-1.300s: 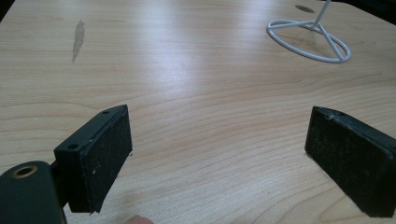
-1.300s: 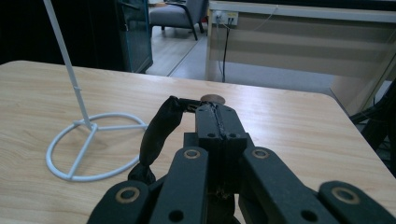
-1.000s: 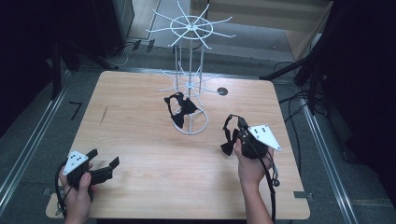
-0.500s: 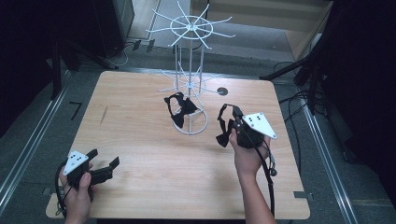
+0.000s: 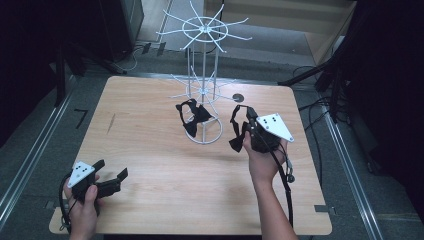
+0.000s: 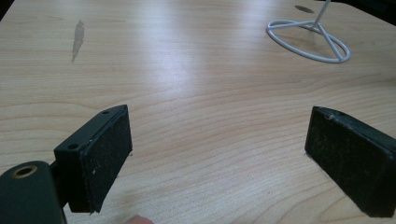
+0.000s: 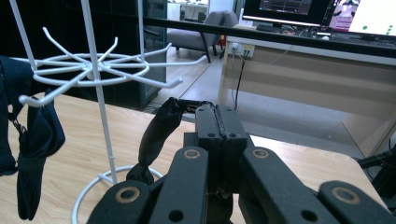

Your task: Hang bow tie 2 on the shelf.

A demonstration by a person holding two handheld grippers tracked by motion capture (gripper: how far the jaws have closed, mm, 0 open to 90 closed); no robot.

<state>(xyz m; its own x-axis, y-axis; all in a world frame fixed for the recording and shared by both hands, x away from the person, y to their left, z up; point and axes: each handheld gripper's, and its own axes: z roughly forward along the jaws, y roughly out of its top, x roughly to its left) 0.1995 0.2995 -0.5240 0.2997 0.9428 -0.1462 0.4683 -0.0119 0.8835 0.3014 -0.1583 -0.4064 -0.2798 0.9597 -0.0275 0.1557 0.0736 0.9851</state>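
Right hand: we hold the right gripper (image 5: pixel 243 125) raised above the table (image 5: pixel 150 150), just right of the white wire rack (image 5: pixel 204 90), jaws pointing toward it.
Right grip: jaws pressed together on a black strap (image 7: pixel 156 135), which dangles below them.
Left hand: our left gripper (image 6: pixel 219 154) rests low at the table's near-left corner, jaws wide apart, holding nothing.
Around: another black garment (image 5: pixel 192 116) hangs on the rack's lower hooks, between us and the post.

An office: desk (image 7: pixel 299 70), monitors (image 7: pixel 285 11) and swivel chair (image 7: pixel 205 30).
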